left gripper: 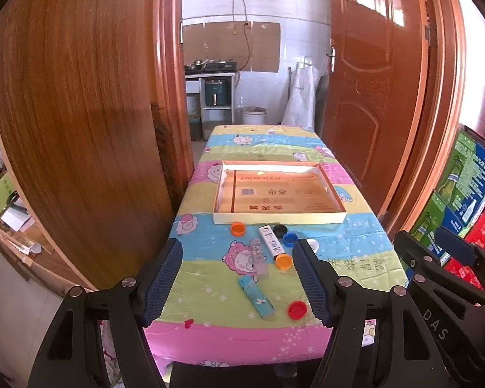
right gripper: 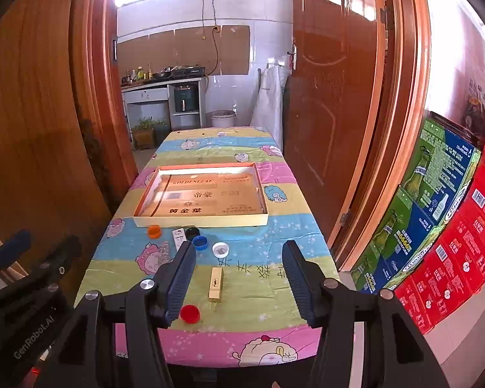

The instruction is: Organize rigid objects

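Red cap [right gripper: 189, 313] beside right hand-held gripper [right gripper: 239, 258], jaws apart

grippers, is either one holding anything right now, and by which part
Nothing is held. The left gripper and the right gripper are both open and empty above the table.

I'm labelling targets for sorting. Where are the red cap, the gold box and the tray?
red cap [right gripper: 189, 313]: right wrist view, its open top.
gold box [right gripper: 216, 283]: right wrist view, its top face.
tray [left gripper: 279, 217]: left wrist view, its near wall.
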Demonstrator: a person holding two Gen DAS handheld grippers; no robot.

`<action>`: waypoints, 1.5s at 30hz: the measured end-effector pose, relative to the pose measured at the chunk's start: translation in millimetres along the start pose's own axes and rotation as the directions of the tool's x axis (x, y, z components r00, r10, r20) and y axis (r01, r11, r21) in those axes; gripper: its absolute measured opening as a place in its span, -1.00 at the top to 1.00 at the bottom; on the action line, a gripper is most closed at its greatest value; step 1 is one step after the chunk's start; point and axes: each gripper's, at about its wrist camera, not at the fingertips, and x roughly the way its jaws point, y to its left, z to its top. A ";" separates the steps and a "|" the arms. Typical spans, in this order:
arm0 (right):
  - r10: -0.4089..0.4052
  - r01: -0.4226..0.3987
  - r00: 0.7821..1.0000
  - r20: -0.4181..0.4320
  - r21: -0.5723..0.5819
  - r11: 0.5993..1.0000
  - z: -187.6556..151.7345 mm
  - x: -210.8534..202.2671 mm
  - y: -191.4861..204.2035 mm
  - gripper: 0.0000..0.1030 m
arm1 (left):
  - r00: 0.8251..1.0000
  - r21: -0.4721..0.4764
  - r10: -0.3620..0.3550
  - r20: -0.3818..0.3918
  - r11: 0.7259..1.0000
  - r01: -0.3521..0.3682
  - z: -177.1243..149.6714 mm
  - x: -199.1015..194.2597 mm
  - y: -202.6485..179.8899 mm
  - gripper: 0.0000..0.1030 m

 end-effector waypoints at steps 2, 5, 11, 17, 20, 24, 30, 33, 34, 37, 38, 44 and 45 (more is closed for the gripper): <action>0.000 0.000 1.000 0.000 0.001 1.000 0.5 -0.1 0.9 -0.07 | 1.000 0.000 0.001 0.004 1.000 -0.001 0.3 -1.0 -2.1 -0.41; -0.001 0.001 1.000 0.001 0.000 1.000 -0.3 -0.1 1.5 -0.07 | 1.000 -0.002 0.003 0.008 1.000 -0.003 0.1 -2.7 -2.7 -0.41; 0.000 0.000 1.000 0.002 -0.001 1.000 -0.4 -1.4 3.0 -0.07 | 1.000 -0.009 0.003 0.017 1.000 -0.003 0.0 -6.3 -2.0 -0.41; 0.006 -0.006 1.000 0.000 0.002 1.000 -0.7 -2.3 3.9 -0.07 | 1.000 -0.009 0.000 0.019 1.000 0.000 -0.2 -8.1 -1.7 -0.41; 0.004 -0.004 1.000 0.001 0.001 1.000 -0.7 -2.0 5.3 -0.07 | 1.000 -0.009 -0.001 0.018 1.000 0.001 -0.4 -7.9 -1.5 -0.41; 0.006 -0.006 1.000 -0.001 0.002 1.000 -1.2 -2.6 5.5 -0.07 | 1.000 -0.011 -0.002 0.017 1.000 0.002 0.0 -8.9 -1.8 -0.41; 0.008 -0.008 1.000 -0.003 0.003 1.000 -1.5 -3.0 6.4 -0.07 | 1.000 -0.011 -0.001 0.016 1.000 0.002 0.4 -8.9 -1.4 -0.41; 0.010 -0.010 1.000 -0.005 0.002 1.000 -2.2 -3.6 8.4 -0.07 | 1.000 -0.012 -0.001 0.016 1.000 0.001 0.0 -9.4 -2.5 -0.41; 0.010 -0.010 1.000 -0.005 0.002 1.000 -2.1 -4.0 7.5 -0.07 | 1.000 -0.013 0.000 0.016 1.000 0.001 -0.3 -9.4 -2.2 -0.41; 0.010 -0.010 1.000 -0.004 0.002 1.000 -2.4 -4.1 8.1 -0.07 | 1.000 -0.014 0.001 0.017 1.000 -0.001 -0.4 -10.2 -2.3 -0.41; 0.010 -0.010 1.000 -0.004 0.003 1.000 -2.3 -4.2 8.7 -0.07 | 1.000 -0.013 0.000 0.017 1.000 0.000 0.2 -10.0 -3.1 -0.41; 0.011 -0.011 1.000 -0.003 0.003 1.000 -2.7 -4.2 9.6 -0.07 | 1.000 -0.018 0.005 0.028 1.000 -0.004 0.3 -12.2 -3.4 -0.41; 0.011 -0.011 1.000 -0.003 0.003 1.000 -2.7 -3.9 7.8 -0.07 | 0.999 -0.019 0.006 0.031 1.000 -0.005 0.5 -12.7 -2.9 -0.41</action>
